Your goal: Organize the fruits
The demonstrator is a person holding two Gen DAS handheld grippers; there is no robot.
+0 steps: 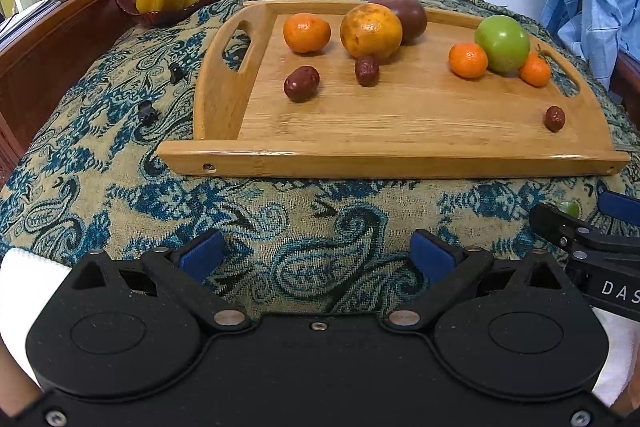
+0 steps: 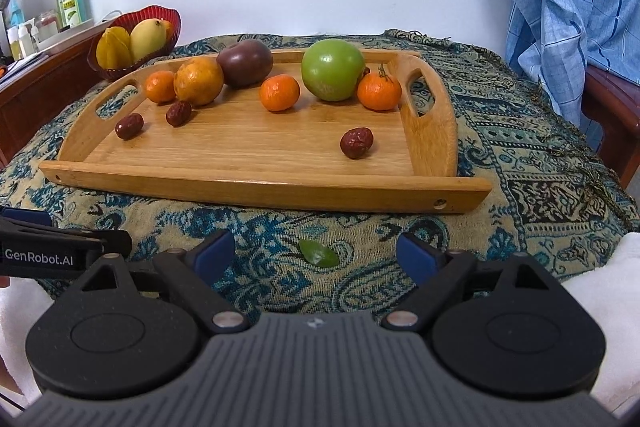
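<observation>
We hold the left gripper (image 1: pixel 316 251) and right gripper (image 2: pixel 316 253) spread and empty before the bamboo tray (image 2: pixel 256 183) of scattered fruit; whether sorting is starting or finished, we cannot judge.

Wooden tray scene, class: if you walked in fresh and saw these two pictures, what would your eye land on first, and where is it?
Probably the big green apple at the back right of the wooden tray, bright among small oranges and dark red dates. Next, the red bowl off the tray's far left corner, holding a mango and a starfruit. Both the left gripper and the right gripper are open, in front of the tray above the patterned cloth.
</observation>
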